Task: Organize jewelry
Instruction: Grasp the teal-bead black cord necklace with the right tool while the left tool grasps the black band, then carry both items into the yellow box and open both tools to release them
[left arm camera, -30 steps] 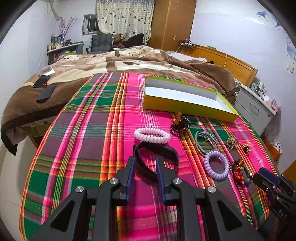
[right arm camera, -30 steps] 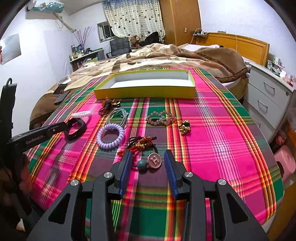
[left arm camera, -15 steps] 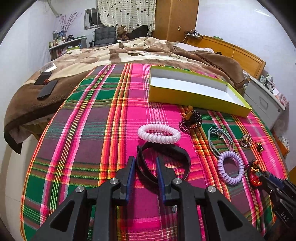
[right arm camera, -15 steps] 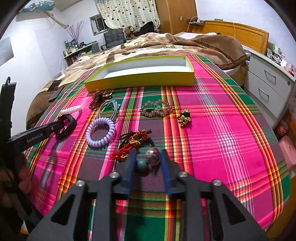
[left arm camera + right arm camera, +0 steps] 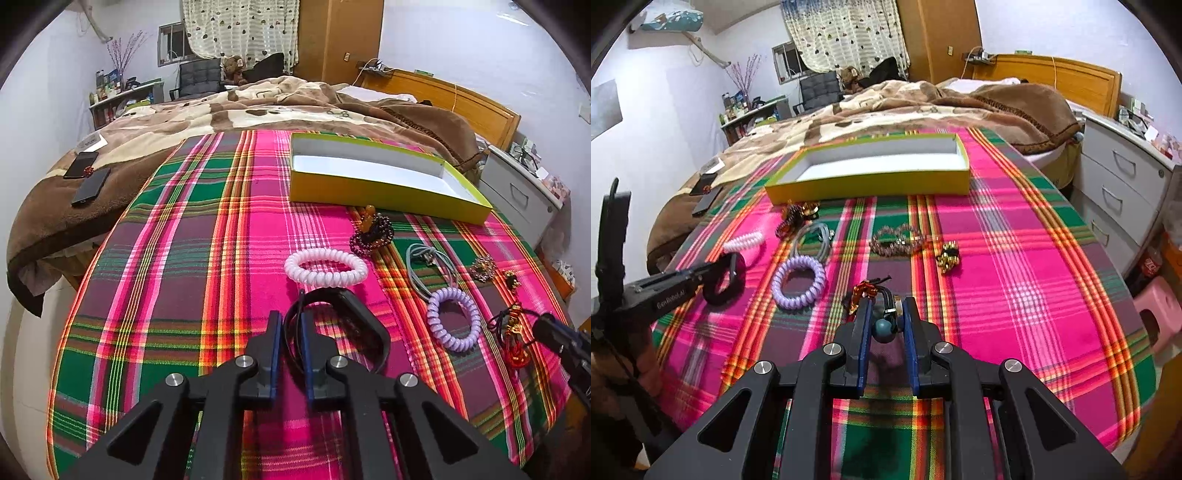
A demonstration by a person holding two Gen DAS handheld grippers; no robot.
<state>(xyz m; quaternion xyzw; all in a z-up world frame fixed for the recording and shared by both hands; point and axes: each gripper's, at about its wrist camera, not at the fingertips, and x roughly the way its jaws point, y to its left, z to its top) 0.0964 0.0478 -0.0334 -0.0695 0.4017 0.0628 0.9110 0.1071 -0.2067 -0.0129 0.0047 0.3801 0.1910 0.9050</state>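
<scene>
With left tongs (image 5: 291, 328) pinching the black band (image 5: 354, 314) and right tongs (image 5: 884, 321) gripping the charm tie (image 5: 886, 314), lift both clear before crossing to the yellow box (image 5: 871, 184).

Both wrist views look low across the plaid tablecloth (image 5: 184, 258), sharing the box (image 5: 871, 184).

A home bedroom. Ahead of the claws lies a bed (image 5: 280, 110) under a brown blanket, its wooden headboard (image 5: 1052, 79) far right, with a wardrobe (image 5: 340, 37), curtained window (image 5: 846, 33) and white drawers (image 5: 1119, 188) around it.
</scene>
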